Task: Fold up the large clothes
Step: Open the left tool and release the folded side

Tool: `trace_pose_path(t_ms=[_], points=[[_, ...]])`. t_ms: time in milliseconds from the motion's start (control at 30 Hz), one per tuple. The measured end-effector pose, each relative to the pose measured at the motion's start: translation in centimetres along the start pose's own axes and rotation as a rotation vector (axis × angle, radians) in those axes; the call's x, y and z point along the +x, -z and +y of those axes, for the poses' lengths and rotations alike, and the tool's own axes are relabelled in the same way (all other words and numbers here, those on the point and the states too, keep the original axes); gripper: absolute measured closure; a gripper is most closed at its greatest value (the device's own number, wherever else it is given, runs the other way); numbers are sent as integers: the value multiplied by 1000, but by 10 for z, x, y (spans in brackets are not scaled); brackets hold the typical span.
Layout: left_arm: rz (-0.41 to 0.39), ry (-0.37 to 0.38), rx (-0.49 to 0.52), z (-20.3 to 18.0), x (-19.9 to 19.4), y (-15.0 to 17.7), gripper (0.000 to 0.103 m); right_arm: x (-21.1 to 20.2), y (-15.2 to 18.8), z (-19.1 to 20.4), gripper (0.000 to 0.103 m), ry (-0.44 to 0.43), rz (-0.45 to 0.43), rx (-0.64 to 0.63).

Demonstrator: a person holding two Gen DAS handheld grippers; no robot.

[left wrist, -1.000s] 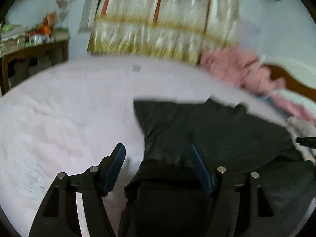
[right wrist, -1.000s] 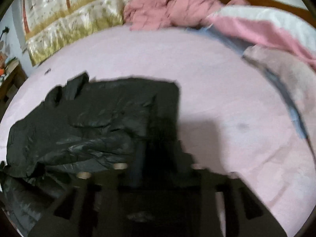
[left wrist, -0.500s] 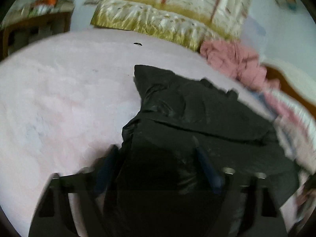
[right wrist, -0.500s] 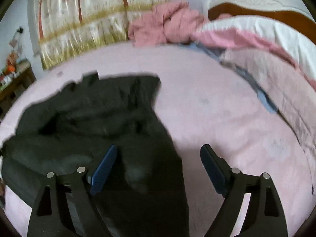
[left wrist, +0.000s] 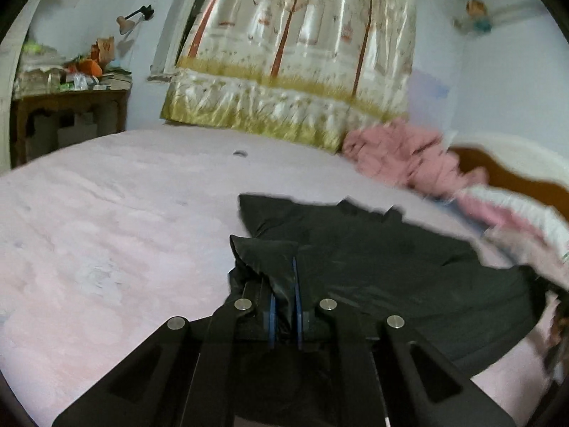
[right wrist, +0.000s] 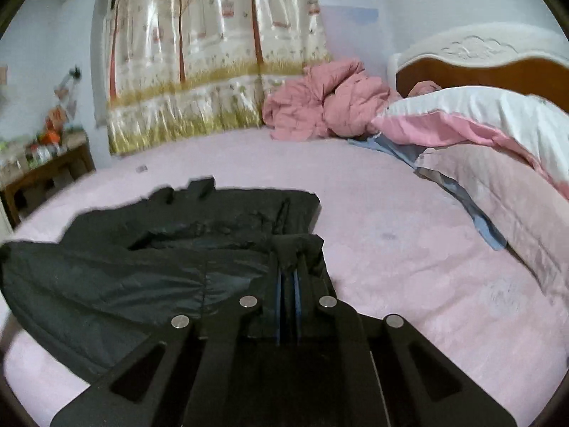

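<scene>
A large black garment [left wrist: 391, 270] lies spread on the pink bed [left wrist: 106, 220], partly folded over itself. My left gripper [left wrist: 283, 277] is shut on a bunched corner of it at the garment's near left edge, the black cloth pinched between the blue pads. In the right wrist view the same black garment [right wrist: 142, 256] stretches off to the left. My right gripper [right wrist: 288, 274] is shut on its near right corner, with a fold of cloth standing up between the pads. Both held corners are raised a little above the bedsheet.
A pink quilt [right wrist: 327, 103] is heaped at the bed's far corner beside the wooden headboard [right wrist: 480, 67]. A pink and white duvet [right wrist: 480, 121] and blue cloth [right wrist: 462, 192] lie along the right. A tree-print curtain [left wrist: 295, 53] hangs behind, a cluttered wooden desk [left wrist: 67, 103] stands left.
Both grippers stood open over the garment's near edge and have since shut on its corners. Both views have tilted up, and the held cloth has lifted.
</scene>
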State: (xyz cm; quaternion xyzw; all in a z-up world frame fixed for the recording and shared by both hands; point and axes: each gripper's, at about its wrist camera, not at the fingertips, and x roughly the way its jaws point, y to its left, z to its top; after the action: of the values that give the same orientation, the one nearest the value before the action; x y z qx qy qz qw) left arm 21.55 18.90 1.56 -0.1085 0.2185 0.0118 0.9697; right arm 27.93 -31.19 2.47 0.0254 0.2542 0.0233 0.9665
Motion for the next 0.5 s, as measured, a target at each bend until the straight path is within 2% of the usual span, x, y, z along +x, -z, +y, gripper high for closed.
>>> trace_pose_path(t_ms=[67,167,267,333,367,400,433,467,500], points=[[67,-43,10,-1,17,4,94,19,0,2,98,17,64,1],[110,-46,29,-2,35,9,94,47,4,0,96,38,159,27],[143,-64,52,-5,44,13,94,54,11,-4,91,56,181,35],[156,-76,63,-6,49,15,94,51,12,-4,87,64,166,32],[151,-80,70,-7,48,15,94,48,12,-4,78,71,154,35],[137,-82,80,-8,45,15,94,43,13,-6,62,78,132,40],[116,-81,92,-11,41,15,93,37,13,-6,52,84,109,45],[94,-80,102,-13,36,16,89,30,13,-7,33,101,81,52],[71,-82,111,-15,31,16,83,23,13,-6,28,119,60,54]])
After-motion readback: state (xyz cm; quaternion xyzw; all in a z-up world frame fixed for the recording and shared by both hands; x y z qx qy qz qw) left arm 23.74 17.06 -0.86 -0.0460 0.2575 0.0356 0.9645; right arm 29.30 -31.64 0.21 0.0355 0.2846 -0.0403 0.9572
